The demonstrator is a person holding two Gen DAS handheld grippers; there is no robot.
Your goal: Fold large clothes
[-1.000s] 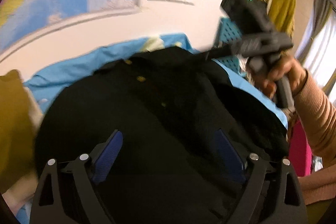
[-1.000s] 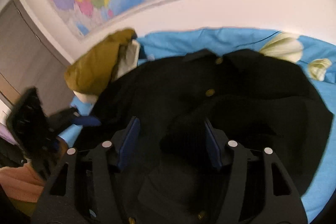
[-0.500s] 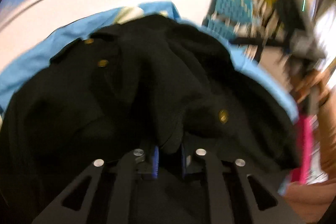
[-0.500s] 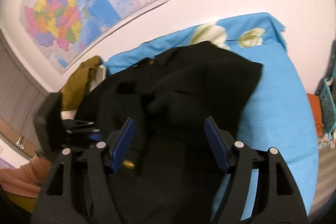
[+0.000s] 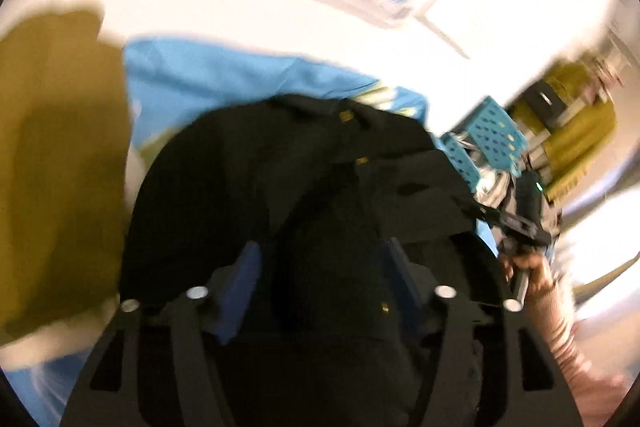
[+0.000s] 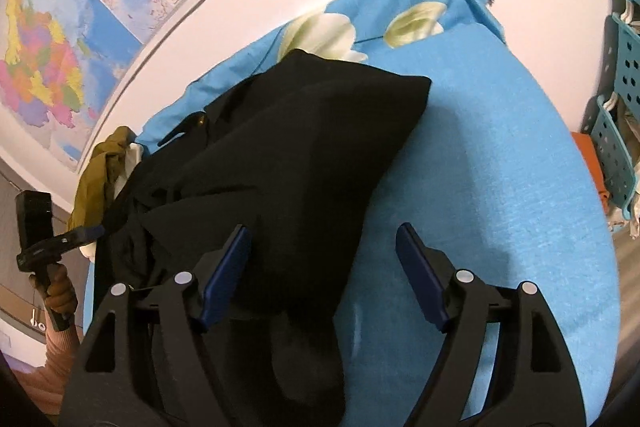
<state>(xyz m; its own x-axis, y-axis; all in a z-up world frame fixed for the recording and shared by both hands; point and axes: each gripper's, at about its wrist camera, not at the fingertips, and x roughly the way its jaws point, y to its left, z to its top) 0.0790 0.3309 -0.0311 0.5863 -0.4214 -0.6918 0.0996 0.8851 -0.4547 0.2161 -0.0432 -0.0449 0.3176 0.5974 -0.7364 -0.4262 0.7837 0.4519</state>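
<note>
half a second back the left gripper (image 5: 320,267) was pinched shut on a fold of the coat (image 6: 304,147); now its jaws stand apart with black cloth lying between the pads, not clamped as far as i can see, though that view is smeared by motion; the right gripper (image 6: 322,267) is wide open too and holds nothing, its left pad over the coat's edge and its right pad over bare sheet (image 6: 500,167); the coat lies bunched on the blue sheet, one flap thrown over the middle, its long axis running away from both grippers toward the wall, collar and brass buttons at the far end; a mustard garment (image 6: 100,171) sits at its far left side; the near hem lies right under both grippers, the left one more squarely over the bulk, so i'd guess the next grasp is at that near edge.
</note>
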